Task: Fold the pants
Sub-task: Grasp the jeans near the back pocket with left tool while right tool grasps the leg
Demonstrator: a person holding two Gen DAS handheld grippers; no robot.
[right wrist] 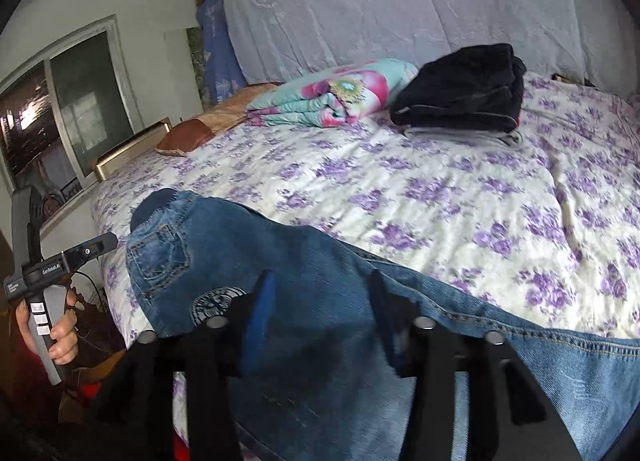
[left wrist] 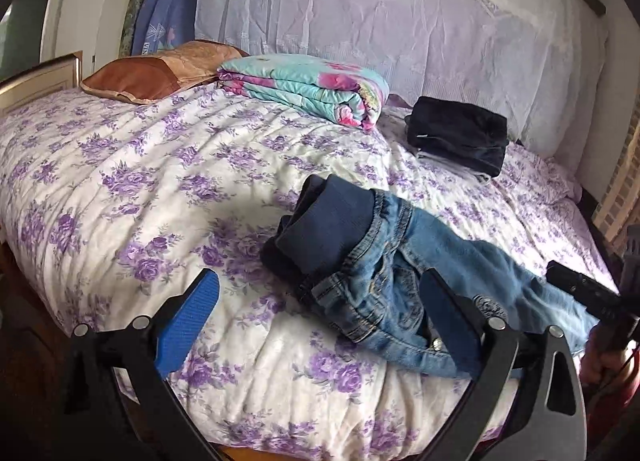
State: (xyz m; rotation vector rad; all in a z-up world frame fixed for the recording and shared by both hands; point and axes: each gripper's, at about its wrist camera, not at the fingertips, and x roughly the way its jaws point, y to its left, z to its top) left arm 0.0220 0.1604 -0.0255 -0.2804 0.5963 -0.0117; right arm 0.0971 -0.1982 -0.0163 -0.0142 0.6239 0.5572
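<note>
- Jeans [left wrist: 384,273] lie unfolded on the bed [left wrist: 120,189], waist end with its dark blue band away from the left jaws, legs trailing off toward the right edge of the left wrist view.
- Left gripper [left wrist: 320,301]: jaws wide apart, nothing between the pads; the blue-padded finger sits over bare floral cover, the other finger overlaps the denim in view. Whether it touches the cloth cannot be told.
- Right gripper [right wrist: 320,301]: jaws partly open above the denim, blurred; nothing visibly pinched. Jeans [right wrist: 248,301] fill the space below and between the jaws, back pocket ahead and to the left of them.
- Left hand [right wrist: 56,333] grips the other tool's handle, left of the right jaws, off the bed's edge.
- Well beyond both sets of jaws: dark folded clothes [left wrist: 460,137] stacked on a pale garment, a folded turquoise-and-pink quilt [left wrist: 308,89] just beside them, and a brown pillow [left wrist: 156,73] further left.
- White lace drape [left wrist: 360,9] hangs behind the bed.
</note>
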